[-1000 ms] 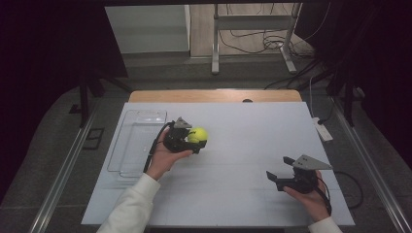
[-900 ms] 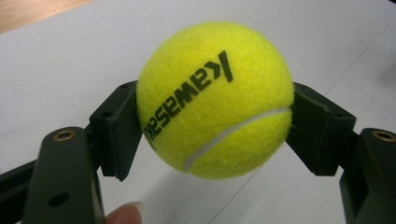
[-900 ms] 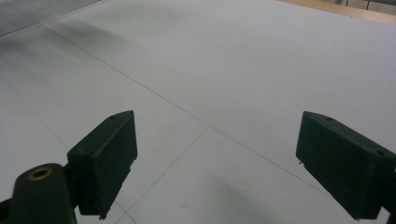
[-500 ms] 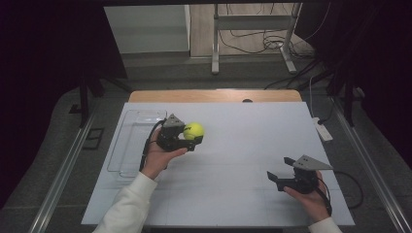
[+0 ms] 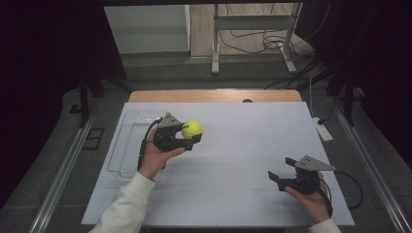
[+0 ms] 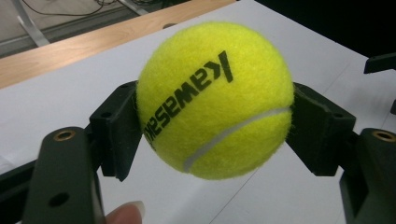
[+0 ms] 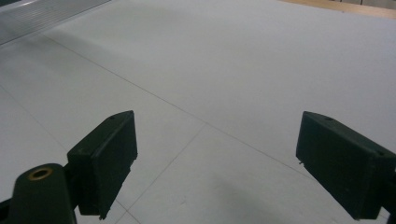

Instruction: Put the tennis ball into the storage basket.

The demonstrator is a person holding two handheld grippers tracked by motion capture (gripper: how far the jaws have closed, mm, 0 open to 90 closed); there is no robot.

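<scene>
We see the left gripper [image 5: 190, 137] pinching a fuzzy yellow tennis ball [image 6: 215, 99] with black lettering, one black pad pressed on each side, the ball held clear above the white table [image 5: 243, 145], left of centre. A clear plastic tray [image 5: 127, 141] lies just left of that hand. At the near right, the right gripper [image 7: 219, 163] rests low over the table, jaws spread with nothing between them.

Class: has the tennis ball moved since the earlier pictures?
Yes. The ball, clamped in the left gripper, has shifted toward the clear tray and the table's far edge.
</scene>
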